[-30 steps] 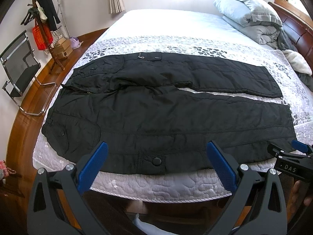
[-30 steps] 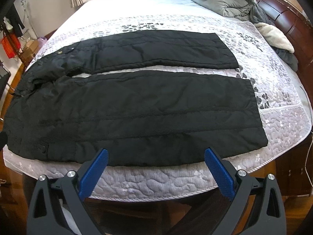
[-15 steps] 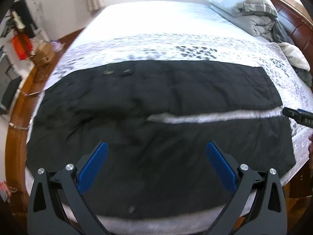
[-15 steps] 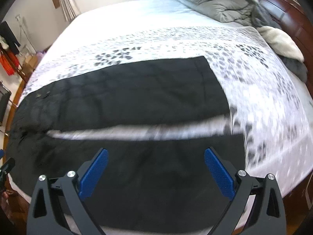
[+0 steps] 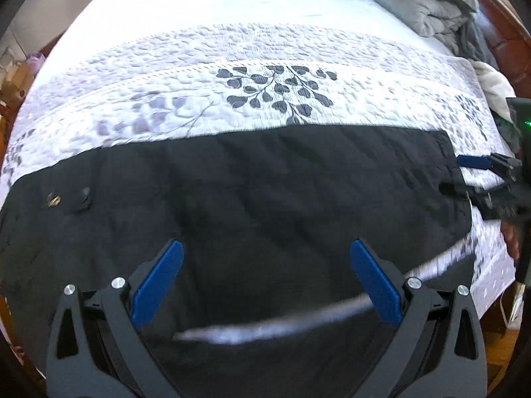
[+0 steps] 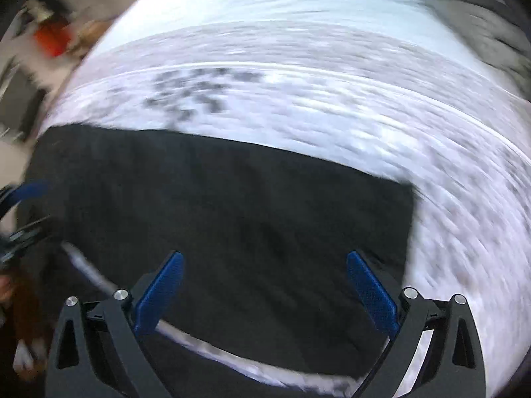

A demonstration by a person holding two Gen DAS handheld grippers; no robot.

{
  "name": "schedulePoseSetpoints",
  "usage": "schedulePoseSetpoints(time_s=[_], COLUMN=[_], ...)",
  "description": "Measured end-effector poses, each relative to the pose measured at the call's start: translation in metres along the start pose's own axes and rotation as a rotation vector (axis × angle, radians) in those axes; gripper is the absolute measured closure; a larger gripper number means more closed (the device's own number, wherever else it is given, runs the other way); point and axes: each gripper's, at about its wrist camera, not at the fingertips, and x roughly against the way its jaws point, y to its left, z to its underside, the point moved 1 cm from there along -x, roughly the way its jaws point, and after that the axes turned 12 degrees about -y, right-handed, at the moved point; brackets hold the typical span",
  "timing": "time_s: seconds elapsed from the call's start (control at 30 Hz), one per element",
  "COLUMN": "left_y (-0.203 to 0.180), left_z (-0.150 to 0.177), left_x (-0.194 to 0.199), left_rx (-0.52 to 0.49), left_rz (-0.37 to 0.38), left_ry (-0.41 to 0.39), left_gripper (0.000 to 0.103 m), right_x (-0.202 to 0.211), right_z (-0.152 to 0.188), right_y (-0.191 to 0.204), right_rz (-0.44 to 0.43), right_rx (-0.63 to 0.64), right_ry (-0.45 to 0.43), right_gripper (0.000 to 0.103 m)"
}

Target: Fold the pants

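Black padded pants (image 5: 265, 192) lie flat across the white quilted bedspread, legs side by side with a thin white gap between them. My left gripper (image 5: 265, 278) is open and empty, low over the far leg near its middle. My right gripper (image 6: 264, 288) is open and empty over the far leg's hem end (image 6: 381, 232); this view is motion-blurred. The right gripper also shows in the left wrist view (image 5: 488, 179) at the far leg's hem. The left gripper shows blurred in the right wrist view (image 6: 20, 219). The waist buttons (image 5: 69, 199) show at left.
The bedspread (image 5: 272, 93) carries a grey leaf print beyond the pants. Grey pillows and a folded duvet (image 5: 424, 3) lie at the far right by the wooden headboard. A red object and furniture (image 6: 49, 39) stand blurred left of the bed.
Both grippers have moved forward and down over the bed, from the near edge past the near leg to the far leg. Both stay open. The pants have not moved.
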Motion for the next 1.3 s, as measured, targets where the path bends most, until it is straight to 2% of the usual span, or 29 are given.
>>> schedulePoseSetpoints(time_s=[0.1, 0.23, 0.37, 0.5, 0.57, 0.63, 0.73, 0.83, 0.9, 0.97, 1.0, 1.07, 1.13, 1.3], left_y=[0.004, 0.022, 0.036, 0.042, 0.045, 0.046, 0.045, 0.044, 0.043, 0.043, 0.044, 0.045, 0.047, 0.044], left_z=[-0.018, -0.033, -0.042, -0.050, -0.054, -0.058, -0.062, -0.064, -0.066, -0.067, -0.068, -0.070, -0.071, -0.072], left_x=[-0.020, -0.040, -0.058, -0.062, -0.064, -0.066, -0.071, -0.075, -0.077, -0.079, -0.079, -0.079, -0.077, -0.070], left_rx=[0.012, 0.021, -0.012, -0.042, -0.037, -0.034, -0.050, -0.071, -0.093, -0.112, -0.119, -0.133, -0.148, -0.223], left_rz=[-0.020, -0.017, -0.043, -0.026, 0.009, 0.033, 0.036, 0.027, 0.015, -0.003, -0.011, -0.011, 0.004, 0.110], left_ry=[0.010, 0.044, 0.061, 0.046, 0.047, 0.049, 0.053, 0.055, 0.052, 0.047, 0.045, 0.042, 0.041, 0.033], left_gripper=[0.003, 0.003, 0.003, 0.003, 0.003, 0.003, 0.003, 0.003, 0.003, 0.003, 0.003, 0.003, 0.003, 0.003], right_x=[-0.024, -0.063, -0.092, -0.108, -0.119, -0.126, -0.143, -0.141, -0.136, -0.132, -0.128, -0.119, -0.103, -0.066], right_z=[-0.028, -0.057, -0.068, -0.076, -0.080, -0.083, -0.086, -0.083, -0.080, -0.076, -0.075, -0.071, -0.062, -0.042], right_y=[0.024, 0.053, 0.070, 0.068, 0.067, 0.067, 0.071, 0.072, 0.073, 0.076, 0.076, 0.075, 0.077, 0.089], right_rz=[-0.100, -0.159, -0.257, -0.269, -0.306, -0.304, -0.327, -0.336, -0.325, -0.281, -0.269, -0.281, -0.285, -0.273], right_rx=[0.105, 0.248, 0.331, 0.354, 0.339, 0.345, 0.352, 0.382, 0.408, 0.454, 0.461, 0.475, 0.515, 0.600], right_ry=[0.013, 0.062, 0.133, 0.167, 0.197, 0.199, 0.237, 0.226, 0.210, 0.184, 0.174, 0.170, 0.144, 0.047], right_gripper=[0.004, 0.004, 0.004, 0.004, 0.004, 0.004, 0.003, 0.003, 0.011, 0.039, 0.047, 0.090, 0.097, 0.097])
